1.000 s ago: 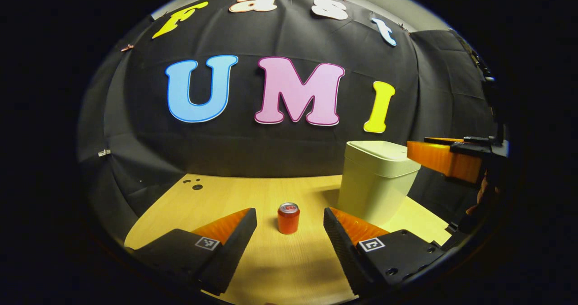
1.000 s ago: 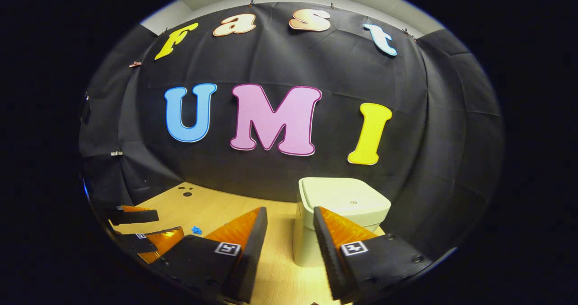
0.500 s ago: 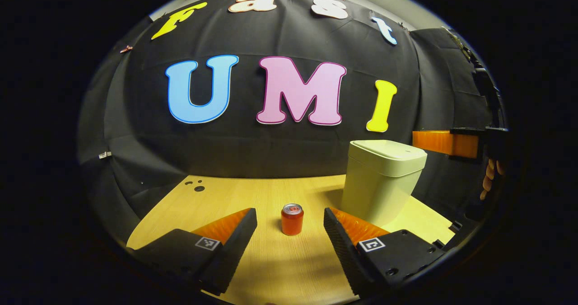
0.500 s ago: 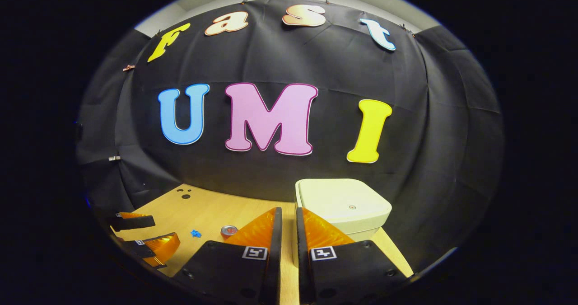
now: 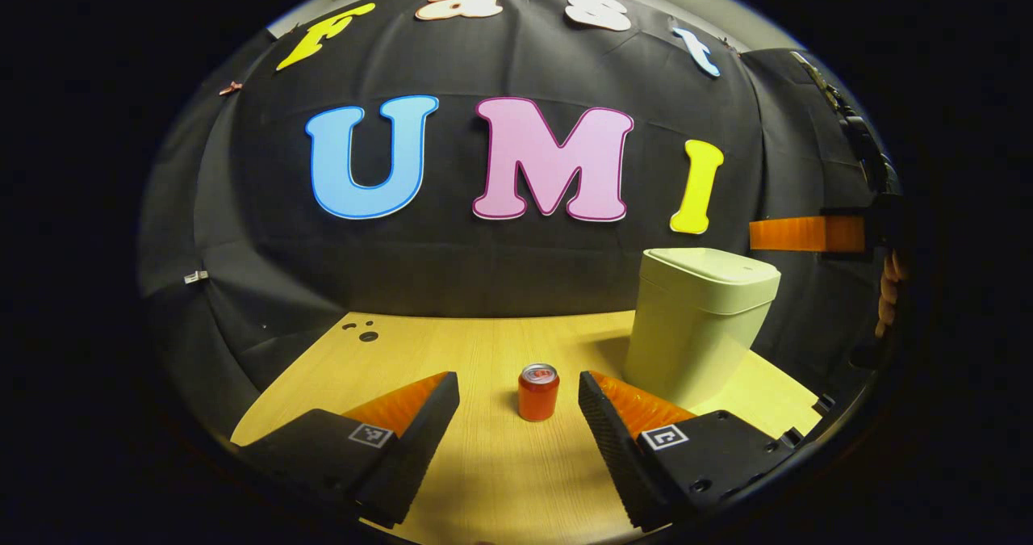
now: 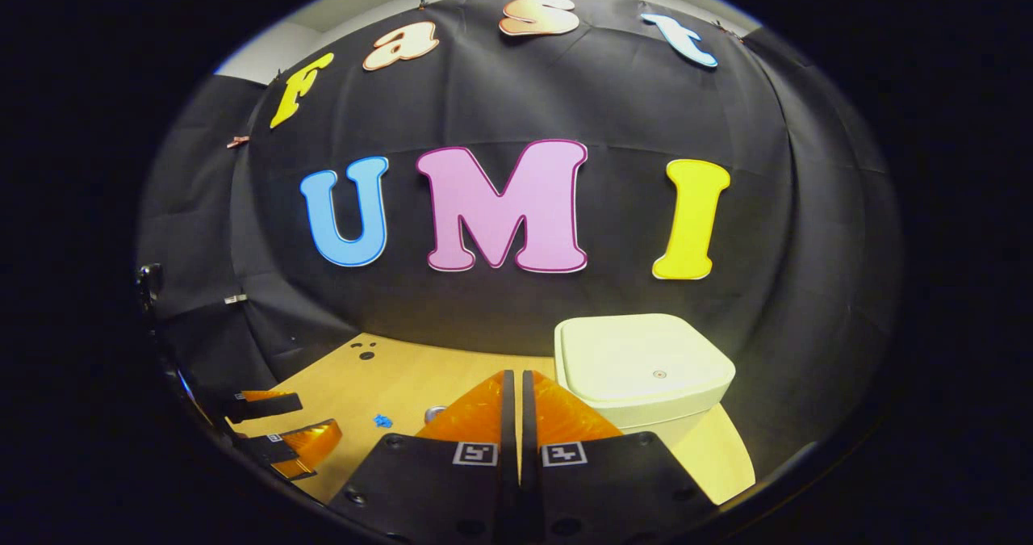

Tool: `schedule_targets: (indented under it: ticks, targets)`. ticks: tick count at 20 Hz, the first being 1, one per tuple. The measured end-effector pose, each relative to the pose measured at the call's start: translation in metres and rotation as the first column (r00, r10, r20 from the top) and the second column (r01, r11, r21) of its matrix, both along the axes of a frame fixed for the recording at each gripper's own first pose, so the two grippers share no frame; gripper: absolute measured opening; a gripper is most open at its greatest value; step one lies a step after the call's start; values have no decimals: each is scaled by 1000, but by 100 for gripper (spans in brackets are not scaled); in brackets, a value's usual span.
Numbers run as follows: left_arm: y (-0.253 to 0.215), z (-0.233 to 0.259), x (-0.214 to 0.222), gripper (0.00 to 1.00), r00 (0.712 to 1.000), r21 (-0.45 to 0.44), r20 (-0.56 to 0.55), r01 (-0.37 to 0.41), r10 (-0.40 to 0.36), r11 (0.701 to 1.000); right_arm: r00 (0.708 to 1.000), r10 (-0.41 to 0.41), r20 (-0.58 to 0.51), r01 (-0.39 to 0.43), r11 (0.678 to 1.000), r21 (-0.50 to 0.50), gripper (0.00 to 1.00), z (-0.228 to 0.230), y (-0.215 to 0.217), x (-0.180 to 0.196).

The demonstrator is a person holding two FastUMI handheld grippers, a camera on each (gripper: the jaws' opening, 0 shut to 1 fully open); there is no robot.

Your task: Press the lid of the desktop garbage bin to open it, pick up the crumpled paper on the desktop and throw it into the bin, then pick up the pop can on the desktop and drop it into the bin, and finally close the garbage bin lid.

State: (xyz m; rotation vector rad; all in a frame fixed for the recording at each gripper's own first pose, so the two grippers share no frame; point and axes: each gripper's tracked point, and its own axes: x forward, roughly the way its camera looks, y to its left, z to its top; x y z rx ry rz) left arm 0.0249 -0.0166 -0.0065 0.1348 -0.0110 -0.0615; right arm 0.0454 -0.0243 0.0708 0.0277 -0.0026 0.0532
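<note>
With the lid [image 6: 643,359] down flat on the garbage bin [image 5: 696,329], the bin reads as closed in both views; it stands upright on the wooden desktop [image 5: 484,480], toward the back right corner near the black cloth wall [image 5: 500,262]; lid has a small round mark near its middle in the right gripper view.

Left gripper [image 5: 518,404]: jaws spread wide, nothing between the pads, low over the desktop; pop can [image 5: 538,391] stands upright on the desktop just beyond the fingertips, roughly in line with the gap, a bit nearer the right-hand finger; no contact with either finger; can is red/orange with a silver top; bin sits behind and right of the can, apart from it.

Right gripper [image 6: 513,390]: fingers closed together with barely a slit between them, gripping nothing; it is above desktop level, front-left of the bin, looking down on the lid; not touching the lid. In the left gripper view the right gripper shows at the far right edge as a horizontal bar higher than the lid, with the person's hand [image 5: 889,291] behind it.

In the right gripper view: left gripper visible at lower left over the desk edge, jaws apart; a small blue bit [image 6: 378,421] lies on the desktop between that gripper and the right gripper's fingers, too small to tell what it is; the can's top just peeks out beside the right gripper's left finger; a few dark holes [image 6: 367,354] in the desktop near the back left.
</note>
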Motion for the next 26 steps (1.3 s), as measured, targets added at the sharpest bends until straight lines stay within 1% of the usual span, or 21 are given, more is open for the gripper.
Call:
schedule_targets:
  ticks: [5, 11, 14, 16, 22, 26]
  targets:
    - [3, -5, 2, 95, 1000, 1, -24, -9, 9, 1000, 997, -72, -14, 73, 997, 20, 5, 8, -38, 20]
    - [11, -10, 7, 95, 998, 8, -45, -33, 34, 999, 993, -118, -7, 118, 993, 19, 5, 15, -75, 45]
    - [13, -17, 8, 95, 997, 28, -61, -51, 52, 998, 988, -152, -38, 153, 988, 24, 5, 4, -96, 57]
    - [13, -19, 9, 95, 996, 24, -71, -56, 57, 998, 985, -167, -54, 168, 986, 10, 5, -3, -106, 62]
    - [13, -25, 12, 95, 992, 11, -98, -81, 82, 997, 979, -176, -108, 177, 984, 2, 5, -27, -122, 75]
    - [13, -30, 11, 96, 987, 21, -116, -110, 111, 994, 976, -174, -134, 176, 984, 1, 5, -41, -128, 84]
